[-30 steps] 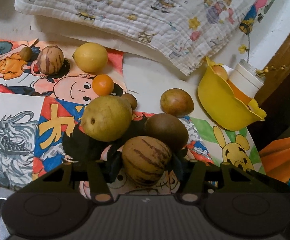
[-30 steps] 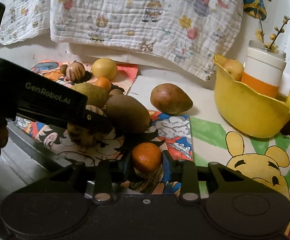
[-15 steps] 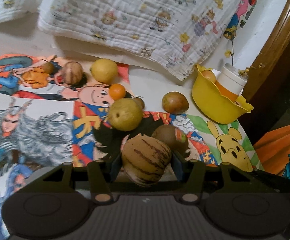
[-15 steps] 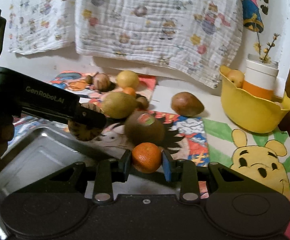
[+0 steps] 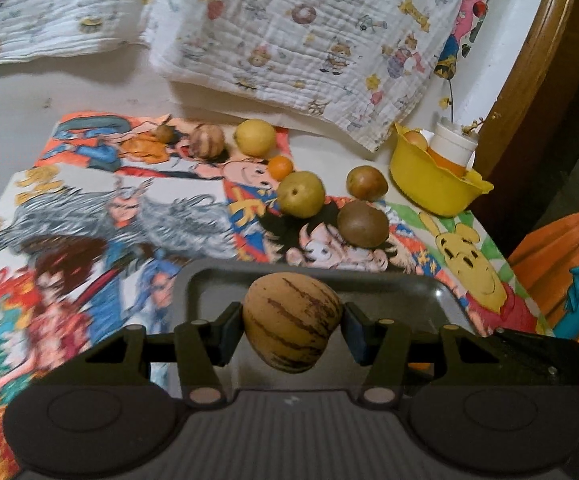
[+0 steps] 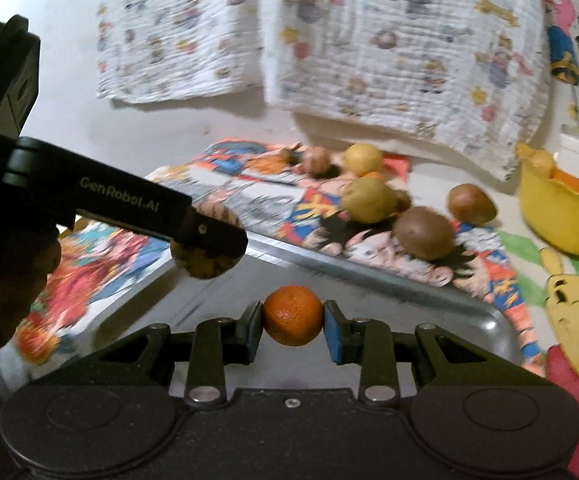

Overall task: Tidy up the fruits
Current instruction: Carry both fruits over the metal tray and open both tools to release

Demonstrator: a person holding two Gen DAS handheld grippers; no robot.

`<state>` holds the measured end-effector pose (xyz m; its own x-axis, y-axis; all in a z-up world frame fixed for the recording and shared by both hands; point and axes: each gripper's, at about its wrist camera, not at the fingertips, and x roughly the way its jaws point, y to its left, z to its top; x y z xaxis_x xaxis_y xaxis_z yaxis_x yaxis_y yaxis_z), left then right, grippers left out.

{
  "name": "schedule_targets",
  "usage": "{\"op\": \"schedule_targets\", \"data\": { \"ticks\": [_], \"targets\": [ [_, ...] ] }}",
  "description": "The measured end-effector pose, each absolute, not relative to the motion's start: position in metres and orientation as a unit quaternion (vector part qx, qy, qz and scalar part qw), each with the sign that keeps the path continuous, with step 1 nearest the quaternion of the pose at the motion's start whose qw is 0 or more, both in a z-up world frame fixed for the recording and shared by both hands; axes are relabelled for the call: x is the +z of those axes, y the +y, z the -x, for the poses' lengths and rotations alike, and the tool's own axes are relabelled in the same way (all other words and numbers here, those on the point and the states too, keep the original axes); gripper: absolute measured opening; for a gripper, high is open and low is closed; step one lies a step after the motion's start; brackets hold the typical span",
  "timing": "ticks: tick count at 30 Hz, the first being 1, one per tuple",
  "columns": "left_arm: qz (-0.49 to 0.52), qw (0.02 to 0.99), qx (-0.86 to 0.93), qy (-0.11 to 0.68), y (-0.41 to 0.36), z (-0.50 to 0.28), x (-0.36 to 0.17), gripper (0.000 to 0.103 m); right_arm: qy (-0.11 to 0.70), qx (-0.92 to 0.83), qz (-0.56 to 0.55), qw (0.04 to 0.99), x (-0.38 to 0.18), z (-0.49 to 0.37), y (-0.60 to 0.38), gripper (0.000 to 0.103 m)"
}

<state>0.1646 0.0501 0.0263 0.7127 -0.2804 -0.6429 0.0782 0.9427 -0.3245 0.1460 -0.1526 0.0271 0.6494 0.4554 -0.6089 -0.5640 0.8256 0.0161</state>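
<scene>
Left tongs (image 5: 292, 322) pinch tan, brown-striped oval melon (image 5: 292, 320) above grey metal tray (image 5: 417, 292) | right tongs (image 6: 292, 322) pinch round orange tangerine (image 6: 292, 321) over same tray | beyond, on cartoon-print bench cover (image 5: 129, 208): brown kiwi (image 5: 362, 224), green pear (image 5: 300, 194), yellow lemon (image 5: 255, 137) | far right: yellow plastic bowl (image 5: 433, 192).

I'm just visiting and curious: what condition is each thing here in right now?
Left gripper: shut on striped melon, held above the tray.
Right gripper: shut on tangerine, above the tray.
Metal tray: no fruit seen in it.
Yellow bowl: holds a cup and one fruit.
</scene>
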Motion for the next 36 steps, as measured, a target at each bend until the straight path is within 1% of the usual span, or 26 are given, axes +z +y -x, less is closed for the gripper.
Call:
{"op": "schedule_targets", "data": {
  "ticks": [6,14,27,36],
  "targets": [
    [0.130,0.911,-0.102,0.378,0.068,-0.138,0.020,0.057,0.327,0.291,0.096,0.894,0.023,-0.122,-0.142,0.034],
    [0.084,0.907,-0.134,0.391,0.062,-0.118,0.014,0.057,0.349,0.294,0.105,0.883,0.017,-0.110,-0.144,0.035],
    [0.026,0.901,-0.157,0.404,0.048,-0.110,0.005,0.058,0.367,0.285,0.113,0.878,0.009,-0.108,-0.145,0.035],
    [0.028,0.901,-0.157,0.404,0.048,-0.111,0.004,0.059,0.367,0.285,0.110,0.879,0.009,-0.109,-0.148,0.037]
  ]
}}
